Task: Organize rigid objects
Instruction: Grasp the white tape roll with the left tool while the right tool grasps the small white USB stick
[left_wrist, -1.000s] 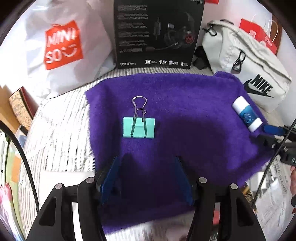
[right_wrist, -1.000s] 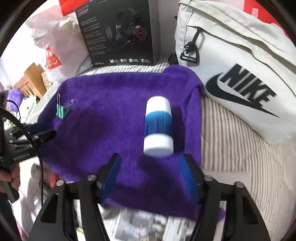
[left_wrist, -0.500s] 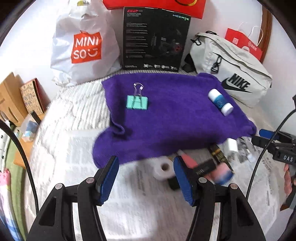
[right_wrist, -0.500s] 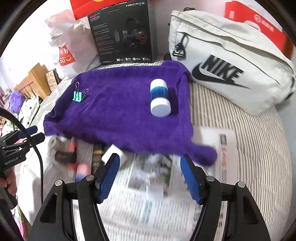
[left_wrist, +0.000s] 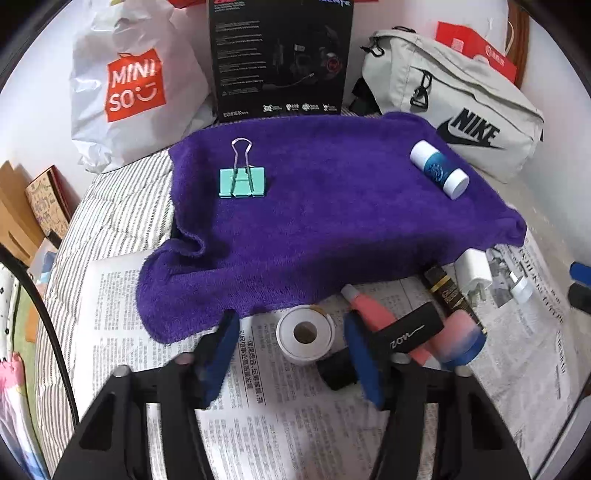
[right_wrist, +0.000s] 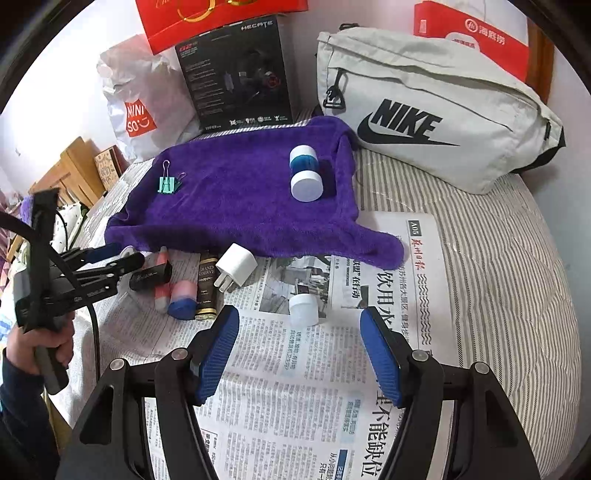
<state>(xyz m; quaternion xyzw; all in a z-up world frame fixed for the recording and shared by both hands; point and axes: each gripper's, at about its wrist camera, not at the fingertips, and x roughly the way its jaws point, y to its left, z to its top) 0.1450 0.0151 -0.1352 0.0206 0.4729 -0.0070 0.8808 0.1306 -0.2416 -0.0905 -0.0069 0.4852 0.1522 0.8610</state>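
A purple towel (left_wrist: 332, 221) (right_wrist: 240, 206) lies on the bed. On it are a teal binder clip (left_wrist: 242, 181) (right_wrist: 167, 184) and a blue-and-white bottle (left_wrist: 439, 170) (right_wrist: 305, 173). On the newspaper (right_wrist: 295, 369) in front lie a white tape roll (left_wrist: 304, 334), a pink tube (left_wrist: 384, 328), a black case (left_wrist: 406, 334), a dark bottle (right_wrist: 206, 286), a white plug (right_wrist: 235, 266) and a small white jar (right_wrist: 303, 309). My left gripper (left_wrist: 291, 350) is open, its fingers either side of the tape roll. My right gripper (right_wrist: 301, 350) is open and empty, just short of the jar.
A white Miniso bag (left_wrist: 129, 88), a black headset box (left_wrist: 280, 59) and a grey Nike bag (right_wrist: 436, 110) stand behind the towel. Red bags (right_wrist: 476, 33) lean at the back. The striped bed (right_wrist: 498, 277) drops off at the left, with wooden items (left_wrist: 22, 206) beyond.
Both grippers have pulled back from the towel to above the newspaper, empty and open. The left one has then come down around the tape roll. The clip and bottle stay on the towel.
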